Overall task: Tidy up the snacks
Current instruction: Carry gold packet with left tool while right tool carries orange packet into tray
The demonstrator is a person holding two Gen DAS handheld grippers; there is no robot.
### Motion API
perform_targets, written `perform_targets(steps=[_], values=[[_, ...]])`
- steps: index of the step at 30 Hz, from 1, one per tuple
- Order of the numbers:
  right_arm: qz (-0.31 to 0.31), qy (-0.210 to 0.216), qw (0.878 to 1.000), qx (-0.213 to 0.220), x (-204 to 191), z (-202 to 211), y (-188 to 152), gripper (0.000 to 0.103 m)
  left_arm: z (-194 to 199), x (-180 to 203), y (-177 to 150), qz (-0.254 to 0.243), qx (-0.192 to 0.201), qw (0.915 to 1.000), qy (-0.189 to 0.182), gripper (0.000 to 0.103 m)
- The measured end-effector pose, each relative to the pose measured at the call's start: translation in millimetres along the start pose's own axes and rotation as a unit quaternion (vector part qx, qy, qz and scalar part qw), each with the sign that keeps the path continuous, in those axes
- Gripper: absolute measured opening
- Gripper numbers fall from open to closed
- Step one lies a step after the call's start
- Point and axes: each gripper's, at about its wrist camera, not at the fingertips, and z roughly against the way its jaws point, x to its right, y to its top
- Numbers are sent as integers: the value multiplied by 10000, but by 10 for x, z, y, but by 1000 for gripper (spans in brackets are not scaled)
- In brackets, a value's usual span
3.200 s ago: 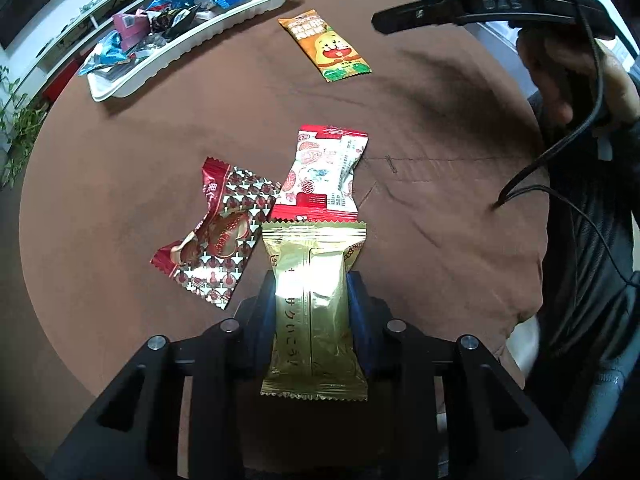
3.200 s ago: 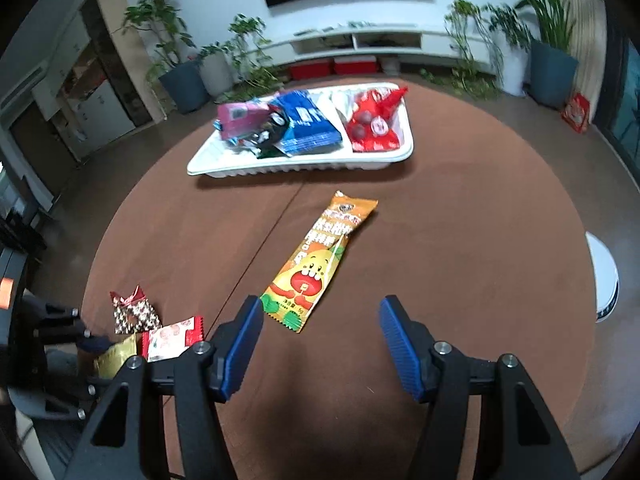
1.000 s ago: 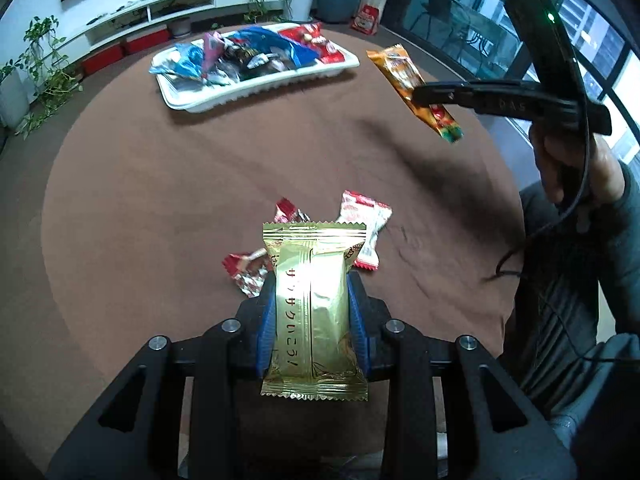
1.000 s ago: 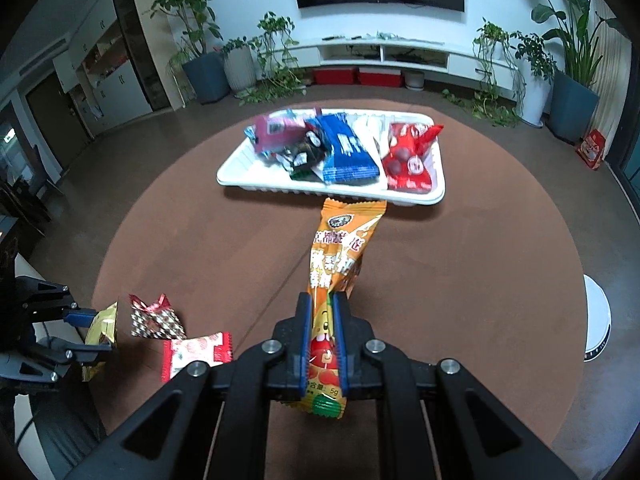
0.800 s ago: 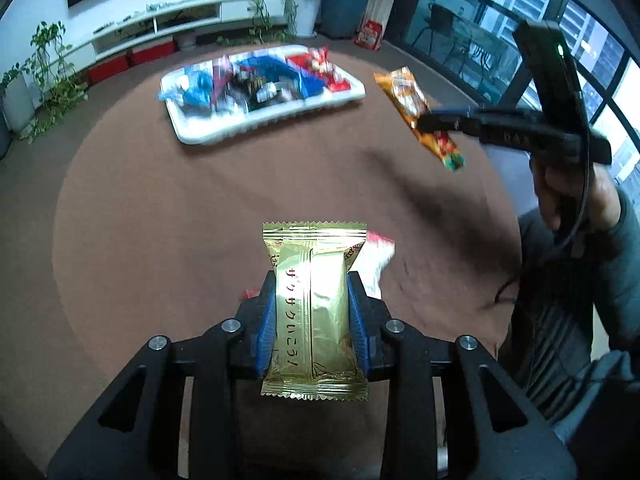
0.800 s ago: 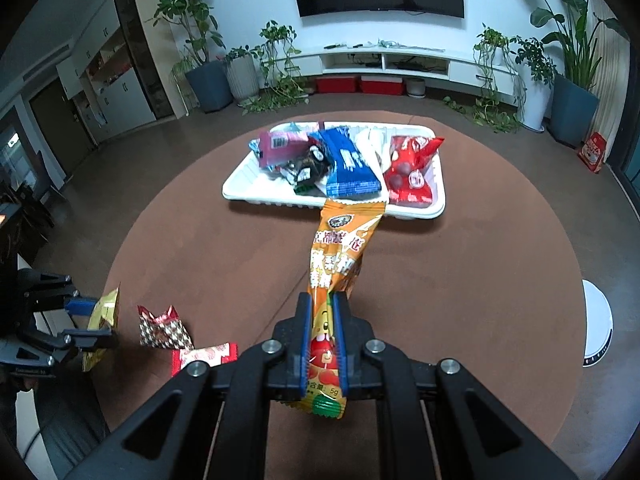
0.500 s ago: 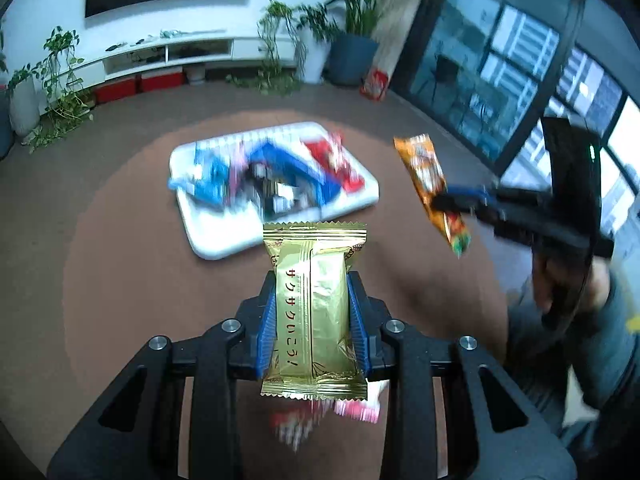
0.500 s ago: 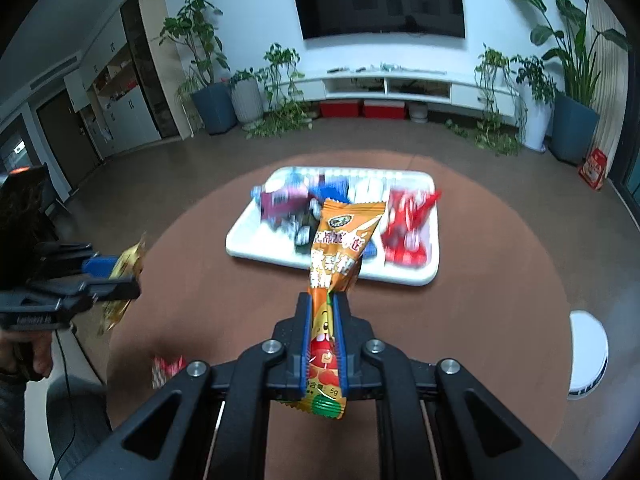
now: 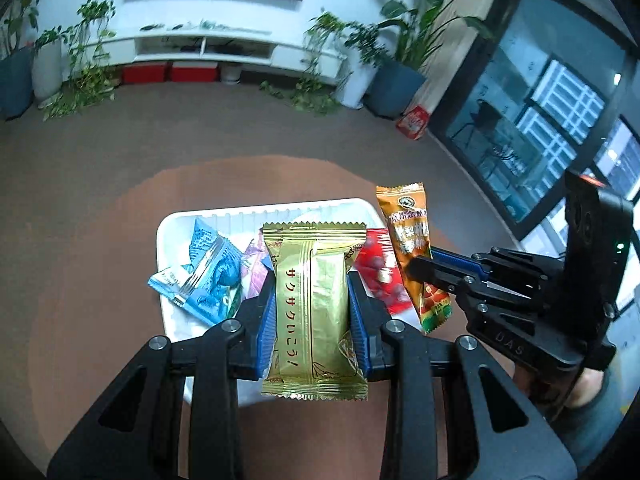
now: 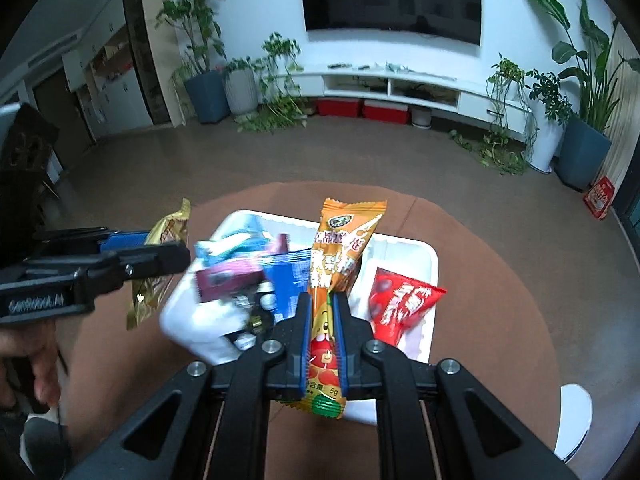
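Observation:
My left gripper (image 9: 312, 308) is shut on a gold snack packet (image 9: 314, 304) and holds it above the near part of the white tray (image 9: 172, 224). My right gripper (image 10: 322, 320) is shut on a long orange snack stick (image 10: 340, 264), held above the same tray (image 10: 428, 256). In the tray lie a light blue packet (image 9: 202, 276), a red packet (image 10: 400, 308), a purple packet (image 10: 228, 280) and a dark blue packet (image 10: 286, 280). The right gripper also shows in the left wrist view (image 9: 428, 272), and the left gripper in the right wrist view (image 10: 176, 256).
The tray sits on a round brown table (image 9: 100, 280). Beyond it are a brown floor, potted plants (image 10: 208, 92), a white TV bench (image 10: 400, 80) and a small red box on the floor (image 9: 412, 122). A white round object (image 10: 576, 420) lies right of the table.
Both grippers have lifted and moved forward with their snacks to hover over the tray. The loose snacks left on the table have dropped out of view.

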Motion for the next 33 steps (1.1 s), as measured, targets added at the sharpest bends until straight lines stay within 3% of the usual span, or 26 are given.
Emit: perform_targets(steps=[4,10,15,16,18,19,21,23,26,30,33], values=[[-1,-100,9997,-231,70,-324,8,12,-401,-148,-25,312,-176,9993,136,30],[6,-191,9989,-417,126,-555,-64,12,-753,-230,-112,375,-312,9980,395,30],[40,-268,9986,-451,135,-611,-80,22,-950,-251,-203,365,-357,9974,512,32],[22,-265,9985,-470,134,-618,-82,24,-976,-253,-215,359,-337,9974,528,35],[-4,-237,9984,-506,135,-623,-87,29,-1026,-266,-241,382,-321,9972,551,52],[-5,-237,9984,-508,134,-619,-85,37,-1055,-261,-245,385,-297,9973,556,56],[28,-307,9984,-476,100,-600,-95,39,-1008,-240,-240,366,-177,9976,556,70],[10,-364,9985,-405,86,-545,-84,41,-935,-226,-222,328,-92,9976,606,78],[-26,-461,9986,-243,38,-434,-72,47,-801,-189,-217,228,31,9973,696,84],[-64,-481,9988,-63,-11,-230,-94,55,-503,-156,-264,182,195,9970,725,103],[-114,-379,9990,228,-38,48,-163,67,-228,-53,-327,-52,234,9962,835,103]])
